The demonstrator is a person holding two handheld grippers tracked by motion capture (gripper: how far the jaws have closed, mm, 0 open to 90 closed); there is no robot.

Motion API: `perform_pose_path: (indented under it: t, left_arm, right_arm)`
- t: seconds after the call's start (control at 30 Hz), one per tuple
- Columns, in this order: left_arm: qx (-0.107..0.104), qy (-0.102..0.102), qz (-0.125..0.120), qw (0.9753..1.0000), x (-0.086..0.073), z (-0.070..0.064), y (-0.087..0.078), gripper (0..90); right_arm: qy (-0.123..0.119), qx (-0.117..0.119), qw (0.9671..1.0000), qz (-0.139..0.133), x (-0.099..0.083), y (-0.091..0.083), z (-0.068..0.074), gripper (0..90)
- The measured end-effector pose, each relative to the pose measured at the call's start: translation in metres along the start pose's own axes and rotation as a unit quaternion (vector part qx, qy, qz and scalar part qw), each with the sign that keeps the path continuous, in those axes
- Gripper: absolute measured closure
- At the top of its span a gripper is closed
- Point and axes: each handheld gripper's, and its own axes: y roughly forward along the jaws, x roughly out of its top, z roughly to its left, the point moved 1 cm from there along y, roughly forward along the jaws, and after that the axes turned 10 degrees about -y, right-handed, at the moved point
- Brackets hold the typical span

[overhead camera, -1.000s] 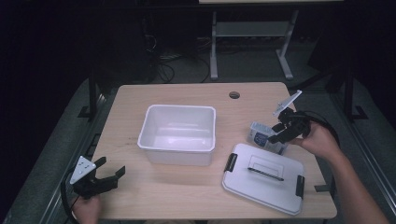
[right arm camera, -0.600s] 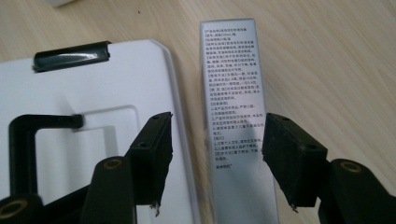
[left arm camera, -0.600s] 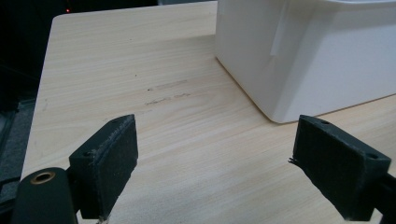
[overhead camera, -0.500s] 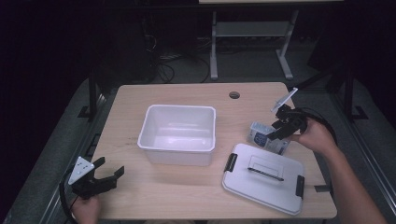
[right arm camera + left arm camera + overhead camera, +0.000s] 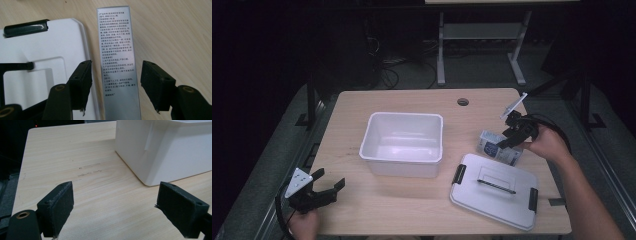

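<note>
Down at the near left corner of the pale wooden table (image 5: 412, 220), the left tongs (image 5: 328, 186) sit idle with their jaws wide apart and nothing between them. The open white plastic tub (image 5: 403, 144) stands mid-table, its flat grey clip-on lid (image 5: 494, 196) lying off to the right. Just beyond that lid lies the slim silver printed carton (image 5: 118, 62), flat on the wood, with the right tongs (image 5: 115, 83) spread to either side of it, not yet touching. It looks light and thin-walled, likely to dent, with a slick finish. I'd pinch it gently across the narrow width, near the middle.
</note>
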Motion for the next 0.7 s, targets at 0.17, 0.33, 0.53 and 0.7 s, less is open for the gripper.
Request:
perform_pose_path:
  t: [0.17, 0.33, 0.53, 0.7]
  left_arm:
    - [-0.001, 0.001, 0.0, 1.0, 0.0, 0.0, 0.0, 13.3]
    - [0.0, 0.0, -0.001, 1.0, 0.0, 0.0, -0.001, 13.3]
    - [0.001, -0.001, -0.002, 1.0, 0.0, 0.0, -0.001, 13.3]
    - [0.0, -0.001, -0.003, 1.0, 0.0, 0.0, -0.001, 13.3]
  right_arm:
    - [0.003, 0.003, 1.0, 0.003, -0.001, 0.004, -0.002, 42.3]
    - [0.008, 0.009, 0.9999, 0.003, -0.004, 0.009, -0.004, 45.8]
    - [0.002, 0.011, 0.9999, 0.007, -0.004, 0.012, -0.003, 51.8]
    - [0.005, 0.013, 0.9999, 0.004, -0.006, 0.013, -0.005, 51.5]
